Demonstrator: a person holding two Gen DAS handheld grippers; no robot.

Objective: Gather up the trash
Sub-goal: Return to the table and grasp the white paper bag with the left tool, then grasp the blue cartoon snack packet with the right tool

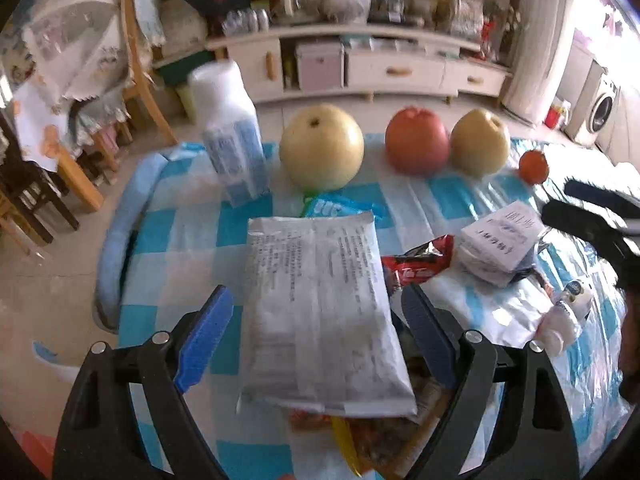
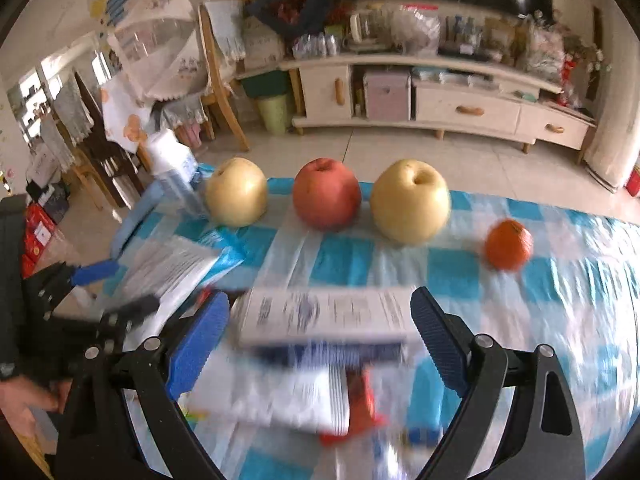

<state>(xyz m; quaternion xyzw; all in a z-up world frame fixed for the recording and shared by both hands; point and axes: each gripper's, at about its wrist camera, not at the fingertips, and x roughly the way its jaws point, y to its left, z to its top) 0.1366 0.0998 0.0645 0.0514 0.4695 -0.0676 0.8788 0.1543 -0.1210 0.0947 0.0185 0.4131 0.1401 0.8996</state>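
So the table had a blue-and-white checked cloth (image 1: 168,236) and a row along the far edge, left to right: a white bottle (image 1: 230,136) at about 11 o'clock, a yellow pear (image 1: 322,146), a red apple (image 1: 416,142), a second pear (image 1: 480,142) and a little orange (image 1: 533,166) out at 2 o'clock. None of that fruit sat between the claws and the trash.

The trash sat in the middle of the cloth. In the left wrist view the left claw (image 1: 320,340) was spread wide over a big white printed packet (image 1: 320,312), its blue pads either side and not pressing it, so it had hold of nothing. A red wrapper (image 1: 420,264) and a stack of white paper packs (image 1: 498,246) lay at 3 o'clock, plus a blue wrapper (image 1: 340,206) poking out behind the packet.

The right wrist view was blurry. The right claw (image 2: 320,340) was also wide open, empty, above a flat white pack (image 2: 324,314). That view alone caught the person's hand (image 2: 24,400) at 8 o'clock; the left view alone showed orange-and-yellow wrappers (image 1: 360,436) under the packet.
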